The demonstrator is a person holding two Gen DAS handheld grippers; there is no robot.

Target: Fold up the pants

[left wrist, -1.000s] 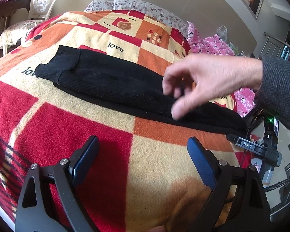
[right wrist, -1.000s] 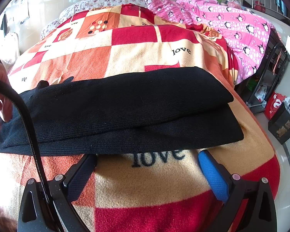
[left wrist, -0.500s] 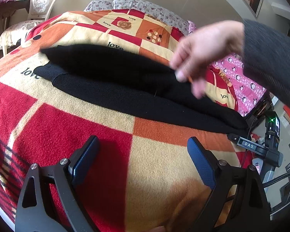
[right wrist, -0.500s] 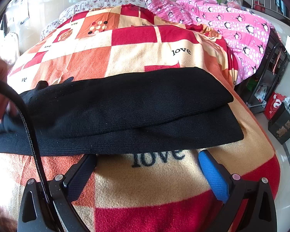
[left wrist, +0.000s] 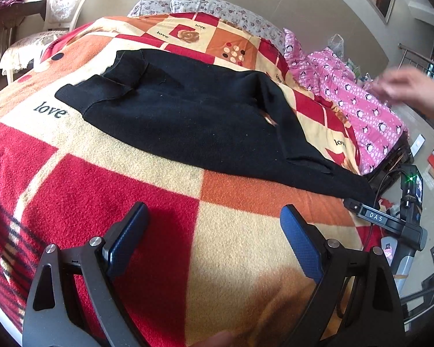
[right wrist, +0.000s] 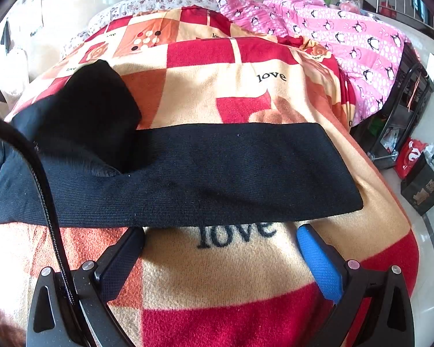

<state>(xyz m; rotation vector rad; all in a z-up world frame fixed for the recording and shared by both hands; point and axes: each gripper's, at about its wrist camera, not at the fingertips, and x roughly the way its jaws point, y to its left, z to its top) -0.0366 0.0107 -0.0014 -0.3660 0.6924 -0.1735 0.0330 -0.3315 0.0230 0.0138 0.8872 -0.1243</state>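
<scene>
Black knit pants [left wrist: 188,115] lie spread on the patchwork blanket [left wrist: 159,202] of a bed, one leg flipped back so they look wider and rumpled. In the right wrist view one leg [right wrist: 217,173] lies flat across and the other [right wrist: 95,107] is bunched up at the left. My left gripper [left wrist: 214,240] is open and empty, resting near the bed's front edge, short of the pants. My right gripper [right wrist: 220,251] is open and empty, its tips just in front of the leg's near hem. A bare hand [left wrist: 410,86] is blurred at the right.
A pink penguin quilt [left wrist: 356,107] is heaped at the bed's far side. A white chair [left wrist: 52,14] stands at the left. The other gripper's body [left wrist: 402,219] lies at the bed's right edge. Bags [right wrist: 422,185] and a black rack [right wrist: 396,121] stand on the floor.
The bare hand lifted the upper pant leg, flipped it back away from me, let go and drew away to the right. Both grippers stayed put.
</scene>
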